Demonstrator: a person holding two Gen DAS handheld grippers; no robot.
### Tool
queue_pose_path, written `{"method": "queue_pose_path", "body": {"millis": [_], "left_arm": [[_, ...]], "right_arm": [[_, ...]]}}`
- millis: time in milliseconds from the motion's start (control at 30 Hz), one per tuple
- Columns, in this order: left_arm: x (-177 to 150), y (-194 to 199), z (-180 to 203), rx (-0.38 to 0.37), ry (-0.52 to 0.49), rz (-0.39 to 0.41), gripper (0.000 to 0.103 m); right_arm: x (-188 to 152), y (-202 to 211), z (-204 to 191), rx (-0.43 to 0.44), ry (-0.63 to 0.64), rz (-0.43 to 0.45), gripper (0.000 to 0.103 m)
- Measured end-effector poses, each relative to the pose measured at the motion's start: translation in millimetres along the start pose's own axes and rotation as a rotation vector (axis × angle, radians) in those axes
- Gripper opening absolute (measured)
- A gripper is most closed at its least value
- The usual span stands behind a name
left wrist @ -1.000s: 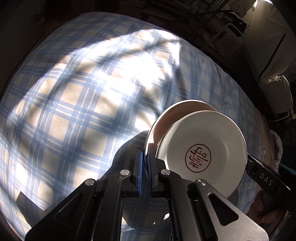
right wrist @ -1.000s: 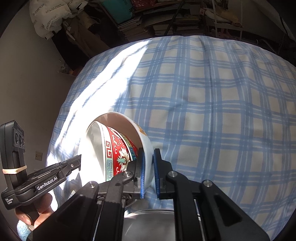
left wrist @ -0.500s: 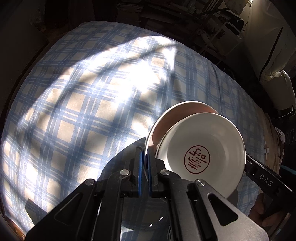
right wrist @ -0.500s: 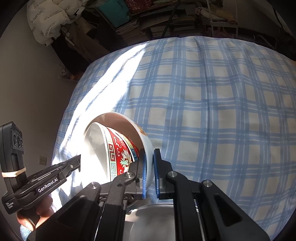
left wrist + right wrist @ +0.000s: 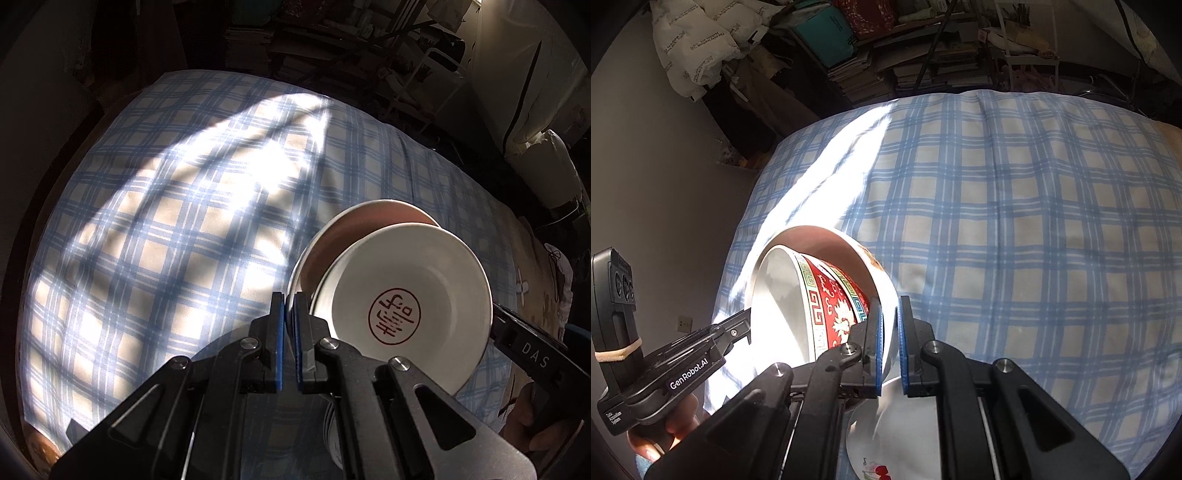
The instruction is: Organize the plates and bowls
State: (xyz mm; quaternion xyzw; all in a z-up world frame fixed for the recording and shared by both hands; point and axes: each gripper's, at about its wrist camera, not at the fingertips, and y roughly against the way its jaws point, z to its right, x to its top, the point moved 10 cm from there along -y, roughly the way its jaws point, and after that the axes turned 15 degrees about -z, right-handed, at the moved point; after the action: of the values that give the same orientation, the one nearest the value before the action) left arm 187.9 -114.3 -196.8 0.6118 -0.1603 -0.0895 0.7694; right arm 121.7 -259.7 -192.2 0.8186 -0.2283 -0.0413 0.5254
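Observation:
Two nested bowls are held in the air above the checked cloth. The outer bowl (image 5: 369,221) is white outside and pinkish inside. The inner bowl (image 5: 413,299) is white inside with a round red seal mark; its outside is red patterned (image 5: 831,299). My left gripper (image 5: 290,306) is shut on the outer bowl's left rim. My right gripper (image 5: 890,314) is shut on the outer bowl's wall (image 5: 882,273) at the opposite side. Both bowls are tipped on their side. The right gripper's body (image 5: 532,354) shows in the left view, the left gripper's body (image 5: 683,365) in the right view.
A blue-and-cream checked cloth (image 5: 166,221) covers the surface, with sun patches. A white plate (image 5: 897,435) with a small red motif lies under the right gripper. Stacked books and clutter (image 5: 886,70) stand behind the far edge. A grey wall (image 5: 665,184) is at left.
Both grippers have lifted and drawn back with the bowls; more of the cloth and the room behind show. The grip on the bowls has not changed.

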Motion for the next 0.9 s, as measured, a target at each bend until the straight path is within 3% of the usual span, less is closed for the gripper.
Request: {"method": "queue_pose_path", "body": {"millis": [133, 300, 633, 733, 900], "left_arm": [[-16, 13, 17, 0.01, -0.033, 0.017, 0.002], [-45, 4, 30, 0.014, -0.05, -0.016, 0.002], [-102, -35, 46, 0.037, -0.089, -0.093, 0.002], [-112, -46, 49, 0.051, -0.099, -0.127, 0.002], [-114, -47, 53, 0.064, -0.11, -0.115, 0.003]], "right_arm": [[-18, 22, 6, -0.01, -0.009, 0.018, 0.012], [-47, 32, 21, -0.039, -0.033, 0.014, 0.012], [-100, 12, 58, -0.082, -0.088, -0.053, 0.012], [-111, 2, 68, -0.08, -0.114, -0.078, 0.012], [-115, -2, 79, -0.036, -0.15, -0.076, 0.012]]}}
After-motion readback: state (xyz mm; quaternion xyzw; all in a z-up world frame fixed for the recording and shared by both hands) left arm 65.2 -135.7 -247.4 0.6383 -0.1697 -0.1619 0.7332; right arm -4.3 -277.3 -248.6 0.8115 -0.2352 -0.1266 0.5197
